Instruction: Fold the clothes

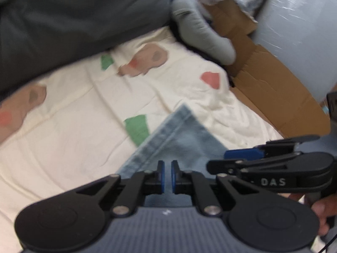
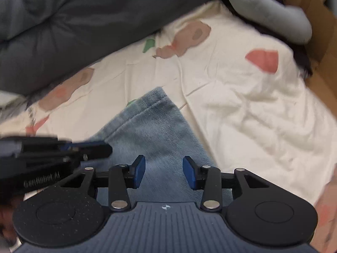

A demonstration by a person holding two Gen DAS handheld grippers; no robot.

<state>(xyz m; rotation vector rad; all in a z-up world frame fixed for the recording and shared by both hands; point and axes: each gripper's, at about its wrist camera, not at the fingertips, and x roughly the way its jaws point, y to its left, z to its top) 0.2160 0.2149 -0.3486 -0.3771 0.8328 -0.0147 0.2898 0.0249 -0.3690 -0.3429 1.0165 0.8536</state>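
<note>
Left wrist view: the left tool (image 1: 167, 176) points down at a light blue denim garment with a stitched hem (image 1: 179, 139), which lies on a cream quilted bed cover printed with pink, red and green shapes (image 1: 73, 130). Its blue pads (image 1: 161, 177) stand almost together with only a narrow slit between them; no cloth is visibly pinched. The right tool (image 1: 231, 158) enters side-on from the right edge, over the denim. Behind lie a dark grey padded blanket (image 1: 73, 21), a pale grey stuffed roll (image 1: 202, 35) and a brown cardboard box (image 1: 273, 97).

Right wrist view: the right tool (image 2: 164, 172) hovers above the same denim (image 2: 151, 130), jaws parted about halfway and empty. The left tool (image 2: 92, 147) reaches in from the left.
</note>
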